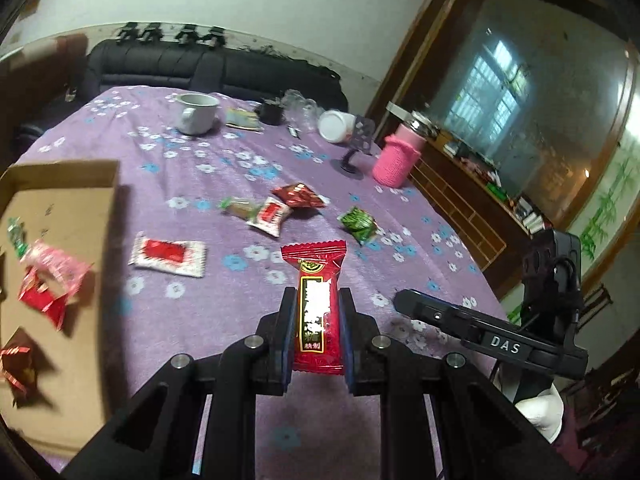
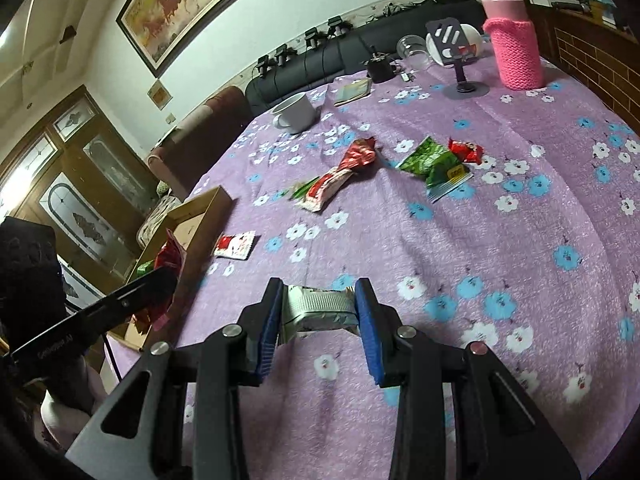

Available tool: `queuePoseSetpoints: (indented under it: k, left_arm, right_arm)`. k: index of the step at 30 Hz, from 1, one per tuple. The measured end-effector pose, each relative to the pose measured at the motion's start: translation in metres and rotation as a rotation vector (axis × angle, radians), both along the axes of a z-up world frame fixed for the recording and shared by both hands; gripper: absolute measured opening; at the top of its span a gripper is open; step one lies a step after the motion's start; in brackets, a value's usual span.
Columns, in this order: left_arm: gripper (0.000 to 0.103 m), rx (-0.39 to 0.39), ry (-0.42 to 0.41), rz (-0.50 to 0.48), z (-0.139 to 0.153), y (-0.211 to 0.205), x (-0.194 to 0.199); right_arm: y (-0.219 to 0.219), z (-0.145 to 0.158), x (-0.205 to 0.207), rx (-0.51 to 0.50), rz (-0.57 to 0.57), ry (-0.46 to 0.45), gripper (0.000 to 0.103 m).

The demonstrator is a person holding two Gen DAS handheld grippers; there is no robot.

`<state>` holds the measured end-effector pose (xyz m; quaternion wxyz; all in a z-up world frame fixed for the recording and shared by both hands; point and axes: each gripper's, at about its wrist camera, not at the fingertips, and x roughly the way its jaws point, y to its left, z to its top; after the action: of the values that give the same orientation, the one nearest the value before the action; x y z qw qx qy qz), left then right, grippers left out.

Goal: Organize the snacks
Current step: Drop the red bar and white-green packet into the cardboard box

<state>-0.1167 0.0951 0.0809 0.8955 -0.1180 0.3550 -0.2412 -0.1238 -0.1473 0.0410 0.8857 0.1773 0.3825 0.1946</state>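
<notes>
Evidently light, crinkly and easily crushed, each snack is pinched across its middle above the table: the left claw (image 1: 316,312) grips a red packet (image 1: 318,312), the right claw (image 2: 319,312) a pale wrapped bar (image 2: 320,306), near the cardboard box (image 1: 60,200) at the table's edge.

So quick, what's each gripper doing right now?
Left gripper: shut on a red snack.
Right gripper: shut on a white snack.

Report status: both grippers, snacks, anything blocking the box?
Left gripper shut on red snack. Right gripper shut on pale snack. Cardboard box partly filled, loose snacks on table. Nothing blocking.
</notes>
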Motion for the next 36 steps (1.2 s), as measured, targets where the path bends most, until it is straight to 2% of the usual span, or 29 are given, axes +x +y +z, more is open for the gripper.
queuePoseSetpoints:
  k: [5, 9, 16, 22, 27, 31, 36]
  left_arm:
    - [0.018, -0.027, -0.007, 0.062, -0.001, 0.030, -0.011]
    - [0.018, -0.036, -0.025, 0.150, 0.007, 0.067, -0.019]
    - [0.018, 0.025, -0.048, 0.316, 0.028, 0.146, -0.020]
    - [0.018, 0.070, 0.045, 0.364, 0.025, 0.197, 0.037]
    - [0.018, 0.104, 0.113, 0.350, 0.009, 0.211, 0.081]
    - [0.019, 0.082, 0.172, 0.360, -0.009, 0.225, 0.102]
    - [0.021, 0.002, 0.250, 0.400, -0.029, 0.242, 0.113]
  right_arm:
    - [0.021, 0.005, -0.002, -0.024, 0.048, -0.008, 0.038]
    - [0.052, 0.016, 0.004, -0.042, 0.131, -0.021, 0.038]
    - [0.132, 0.039, 0.024, -0.056, 0.320, -0.048, 0.039]
    - [0.221, 0.037, 0.045, -0.095, 0.480, -0.040, 0.039]
    - [0.277, 0.021, 0.076, -0.165, 0.519, -0.024, 0.039]
    - [0.300, 0.005, 0.111, -0.202, 0.493, 0.021, 0.039]
    - [0.312, -0.006, 0.136, -0.221, 0.471, 0.043, 0.041]
